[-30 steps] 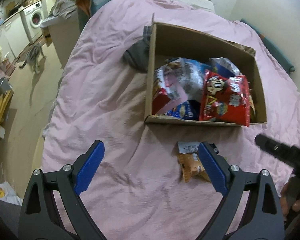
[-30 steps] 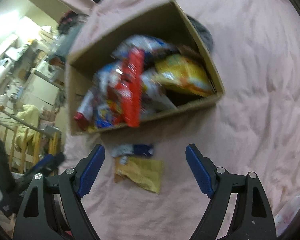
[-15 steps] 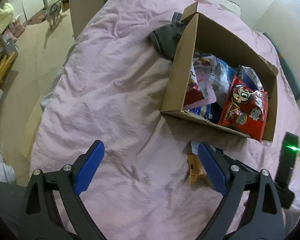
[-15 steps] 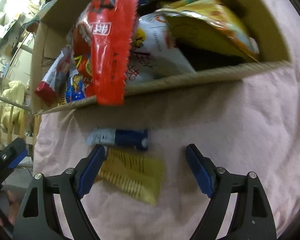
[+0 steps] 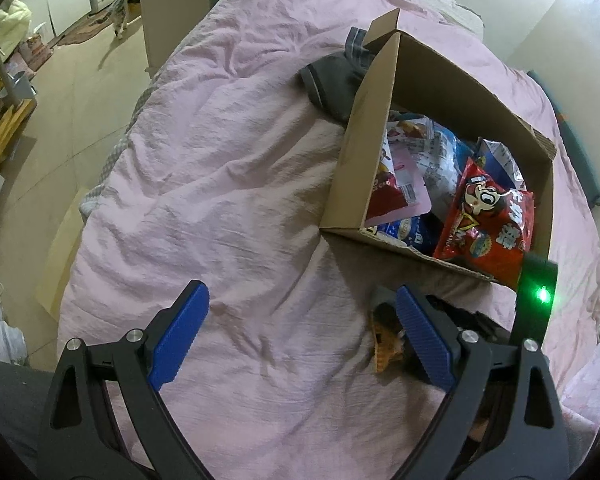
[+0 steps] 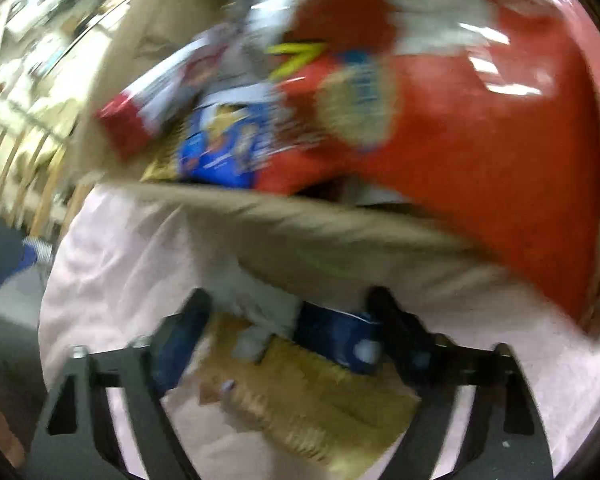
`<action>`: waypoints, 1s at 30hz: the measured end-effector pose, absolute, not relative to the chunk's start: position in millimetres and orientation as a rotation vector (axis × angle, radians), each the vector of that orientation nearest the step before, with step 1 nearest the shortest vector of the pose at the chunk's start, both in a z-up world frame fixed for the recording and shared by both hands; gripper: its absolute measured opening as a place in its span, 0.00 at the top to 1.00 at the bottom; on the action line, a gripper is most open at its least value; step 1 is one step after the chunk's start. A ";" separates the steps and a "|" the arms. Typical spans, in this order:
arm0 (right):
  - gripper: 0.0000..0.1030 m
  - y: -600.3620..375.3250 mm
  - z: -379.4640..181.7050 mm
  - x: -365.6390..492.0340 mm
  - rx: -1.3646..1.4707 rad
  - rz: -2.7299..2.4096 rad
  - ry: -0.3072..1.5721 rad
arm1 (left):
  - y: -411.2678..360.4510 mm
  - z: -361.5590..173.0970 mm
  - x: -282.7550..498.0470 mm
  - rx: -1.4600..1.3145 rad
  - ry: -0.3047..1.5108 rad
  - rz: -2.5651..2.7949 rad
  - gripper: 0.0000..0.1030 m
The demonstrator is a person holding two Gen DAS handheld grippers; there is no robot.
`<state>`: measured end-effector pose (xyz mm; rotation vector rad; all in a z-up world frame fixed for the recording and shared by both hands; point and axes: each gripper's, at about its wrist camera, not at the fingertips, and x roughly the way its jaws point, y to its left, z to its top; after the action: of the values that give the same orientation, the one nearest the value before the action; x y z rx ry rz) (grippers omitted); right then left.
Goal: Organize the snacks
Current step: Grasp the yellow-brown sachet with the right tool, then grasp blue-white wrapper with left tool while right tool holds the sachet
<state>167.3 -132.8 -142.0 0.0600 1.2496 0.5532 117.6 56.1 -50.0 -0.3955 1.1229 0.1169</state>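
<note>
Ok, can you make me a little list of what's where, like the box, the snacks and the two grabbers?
surface: pink bedcover
box: open cardboard box on the bedcover, full of snack bags
biggest bag: red snack bag leaning over the box's near edge
loose snacks: yellow packet and blue-and-white packet on the bedcover before the box
left gripper: open, over bare bedcover, holding nothing
right gripper: jaws closing, loose packets between them; picture too blurred to tell contact
</note>
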 end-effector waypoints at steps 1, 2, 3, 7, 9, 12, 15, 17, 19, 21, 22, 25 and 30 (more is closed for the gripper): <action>0.46 -128.8 -140.6 163.3 0.042 0.573 1.253 | 56.3 -48.9 117.6 -0.399 1.120 0.116 0.10; 0.52 -125.1 -139.0 159.3 0.029 0.599 1.254 | 56.9 -47.5 117.6 -0.405 1.115 0.115 0.10; 0.65 -123.1 -138.0 156.9 0.024 0.607 1.250 | 57.6 -45.4 117.3 -0.411 1.107 0.113 0.10; 0.80 -122.9 -132.5 147.9 0.037 0.632 1.236 | 60.8 -42.3 116.9 -0.415 1.095 0.123 0.10; 0.83 -122.7 -127.9 141.1 0.038 0.648 1.235 | 64.3 -43.4 116.5 -0.433 1.102 0.126 0.10; 0.86 -123.9 -118.3 129.6 0.039 0.661 1.227 | 69.9 -43.9 116.0 -0.457 1.104 0.134 0.10; 0.89 -125.7 -104.7 117.7 0.050 0.672 1.201 | 73.2 -42.1 115.5 -0.476 1.100 0.141 0.10; 0.91 -134.5 -97.0 110.2 0.064 0.661 1.185 | 73.9 -41.2 115.5 -0.481 1.099 0.141 0.10; 0.92 -142.5 -93.8 105.0 0.080 0.628 1.180 | 72.4 -41.5 115.6 -0.478 1.102 0.137 0.10; 0.92 -158.9 -94.4 103.4 0.127 0.602 1.184 | 70.1 -42.4 115.3 -0.478 1.110 0.132 0.10; 0.92 -167.7 -95.7 103.1 0.167 0.594 1.197 | 69.2 -42.9 115.1 -0.481 1.113 0.128 0.10; 0.92 -178.7 -95.7 103.3 0.207 0.594 1.214 | 65.7 -43.5 115.5 -0.482 1.119 0.120 0.10; 0.81 -197.8 -100.9 100.5 0.327 0.565 1.278 | 61.4 -44.1 114.3 -0.467 1.119 0.119 0.10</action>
<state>100.5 -197.8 -100.9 0.3265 1.2784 0.5647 114.3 61.4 -44.1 -0.4669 1.1190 0.1186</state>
